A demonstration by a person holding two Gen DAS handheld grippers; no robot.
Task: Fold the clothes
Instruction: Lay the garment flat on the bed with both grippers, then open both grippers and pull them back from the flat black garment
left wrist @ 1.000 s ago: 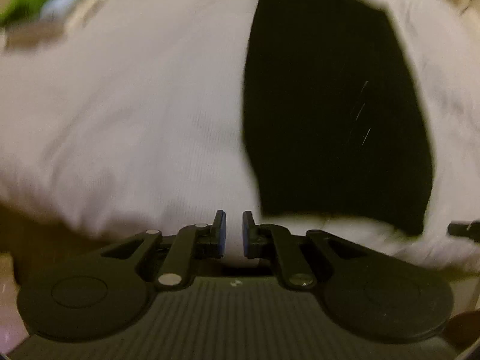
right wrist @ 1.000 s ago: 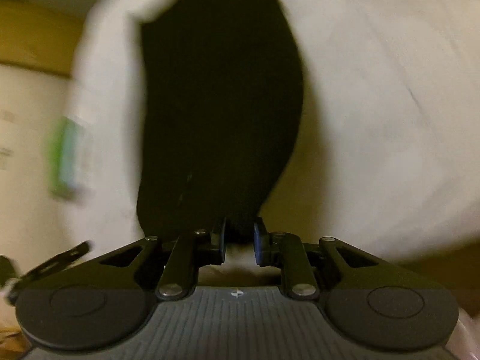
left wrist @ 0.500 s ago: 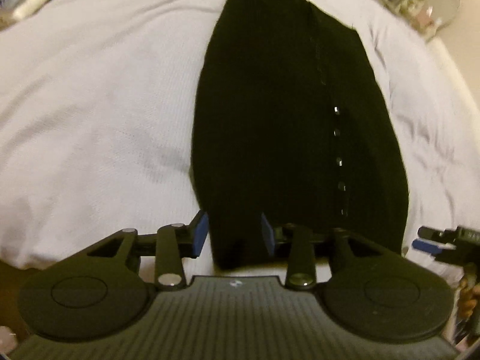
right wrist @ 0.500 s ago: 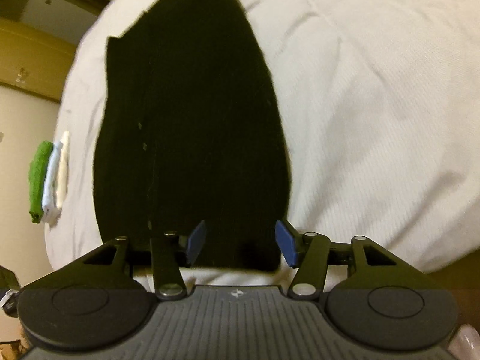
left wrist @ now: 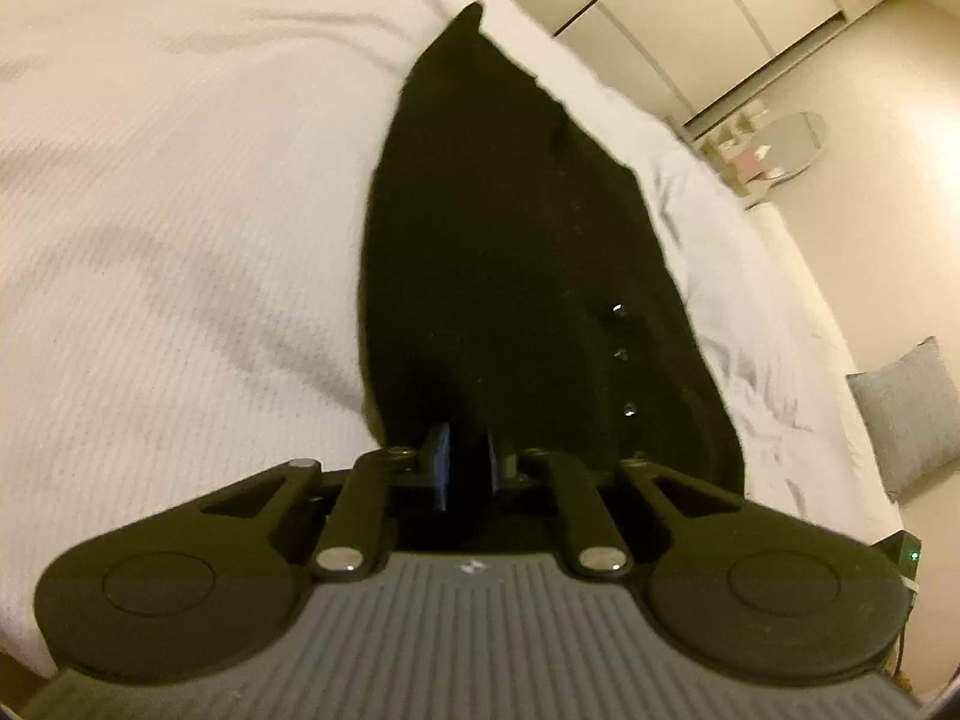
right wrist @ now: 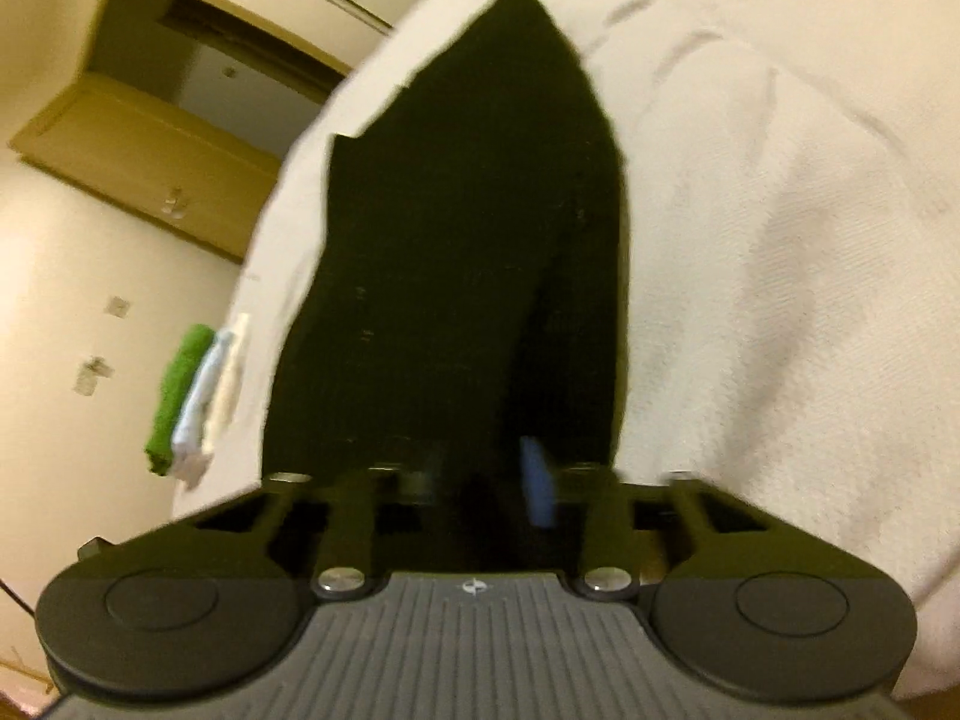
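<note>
Black garment (left wrist: pixel 510 276) laid lengthwise on the white bed (left wrist: pixel 180 210), its near hem at the bed's near edge

Folds and seams are swallowed by the black; only a row of small shiny buttons (left wrist: pixel 618 354) can be made out. The hem is pinched by the left gripper (left wrist: pixel 465 468), jaws nearly together. The right gripper (right wrist: pixel 480 480) is blurred, cloth between its jaws, grip can't be told. A green-and-white folded stack (right wrist: pixel 192 396) is seen at the bed's left edge. No writing readable.
</note>
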